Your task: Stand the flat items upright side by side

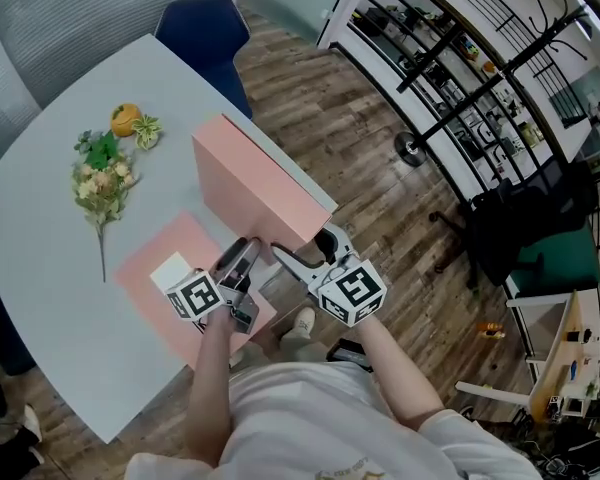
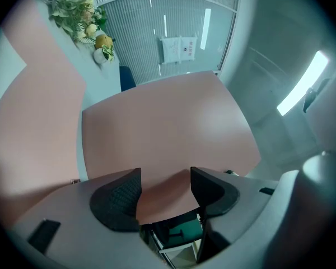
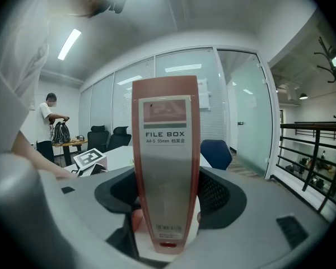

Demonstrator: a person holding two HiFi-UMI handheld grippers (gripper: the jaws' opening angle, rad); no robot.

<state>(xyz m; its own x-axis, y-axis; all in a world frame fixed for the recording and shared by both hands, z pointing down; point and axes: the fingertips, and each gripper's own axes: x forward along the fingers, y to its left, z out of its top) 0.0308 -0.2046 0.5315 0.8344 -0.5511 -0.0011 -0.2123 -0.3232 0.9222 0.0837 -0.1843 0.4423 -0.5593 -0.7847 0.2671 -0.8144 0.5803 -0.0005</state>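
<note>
A pink file box (image 1: 250, 183) stands upright near the table's right edge, seen in the right gripper view with its labelled spine (image 3: 165, 167) facing me. My right gripper (image 1: 305, 246) (image 3: 165, 198) is shut on that spine, a pad on each side. A second pink file box (image 1: 165, 243) (image 2: 33, 122) lies flat on the table beside it, with a white label on top. My left gripper (image 1: 248, 251) (image 2: 165, 186) rests over the flat box, open. Its tips are at the lower near corner of the upright box's broad side (image 2: 168, 128), which fills the gap beyond the pads.
A flower sprig (image 1: 102, 178) (image 2: 75, 13) and an orange fruit (image 1: 126, 119) lie at the far left of the grey table (image 1: 50, 298). A blue chair (image 1: 205, 28) stands behind the table. Past the table's right edge are wood floor, a black office chair (image 1: 520, 218) and shelving.
</note>
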